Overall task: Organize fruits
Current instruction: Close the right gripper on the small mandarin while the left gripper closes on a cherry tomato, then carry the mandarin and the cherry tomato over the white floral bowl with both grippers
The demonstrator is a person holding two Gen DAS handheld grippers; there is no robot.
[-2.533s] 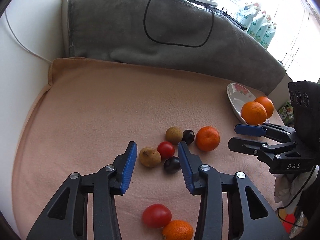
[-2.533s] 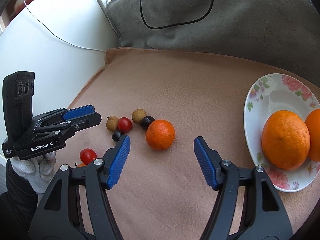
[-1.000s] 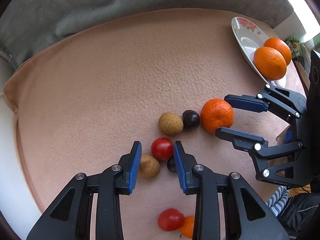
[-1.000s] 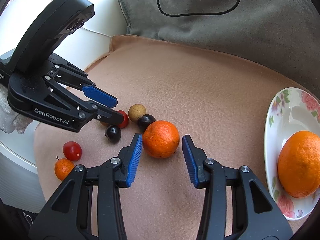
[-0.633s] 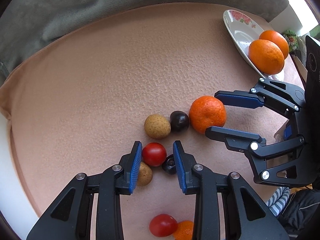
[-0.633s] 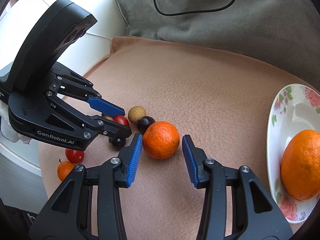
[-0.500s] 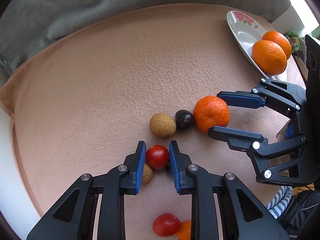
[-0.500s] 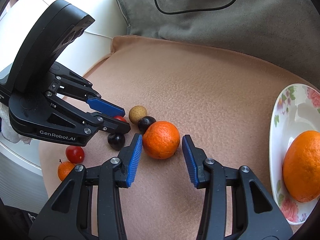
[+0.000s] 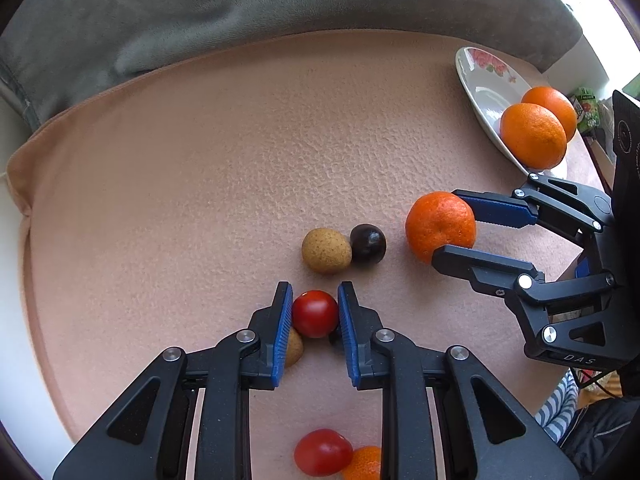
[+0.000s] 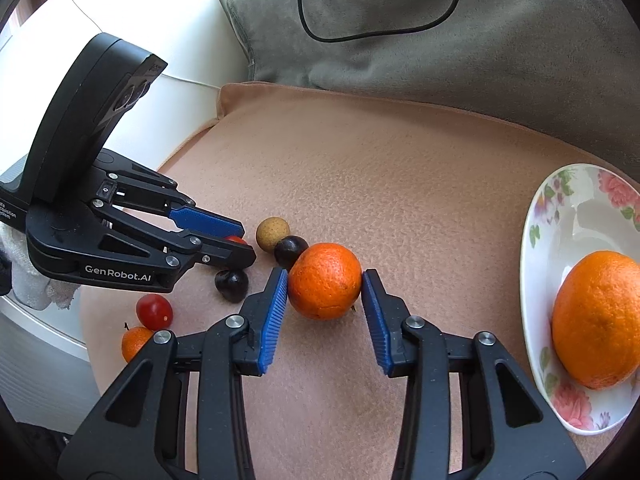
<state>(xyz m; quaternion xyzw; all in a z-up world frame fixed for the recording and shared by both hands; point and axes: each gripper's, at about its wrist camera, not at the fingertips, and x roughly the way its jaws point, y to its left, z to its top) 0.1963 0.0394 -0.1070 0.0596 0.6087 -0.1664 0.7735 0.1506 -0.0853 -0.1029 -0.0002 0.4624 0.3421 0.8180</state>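
Observation:
A red cherry tomato [image 9: 315, 314] sits on the peach blanket [image 9: 180, 184], and my left gripper [image 9: 315, 292] is shut on it, both blue pads against its sides. To its right an orange mandarin [image 10: 325, 280] lies between the fingers of my right gripper [image 10: 324, 272]. Those jaws are closing, and both pads touch the peel. The white flowered plate [image 10: 560, 216] at the right holds two bigger oranges [image 9: 532, 136]. From the right wrist view, my left gripper [image 10: 245, 242] hides most of the tomato.
A tan round fruit [image 9: 326, 250] and a dark one [image 9: 368, 243] lie just beyond the tomato. Another tan fruit [image 9: 294, 348] and a dark fruit [image 10: 232, 284] sit under my left fingers. A second tomato [image 9: 323, 452] and a small orange [image 9: 364, 464] lie near the blanket's front edge. A grey cushion [image 9: 280, 12] backs the blanket.
My left jaws have narrowed from either side of the tomato until they pinch it. The right jaws have drawn in onto the mandarin. Both hands have stayed nearly in place.

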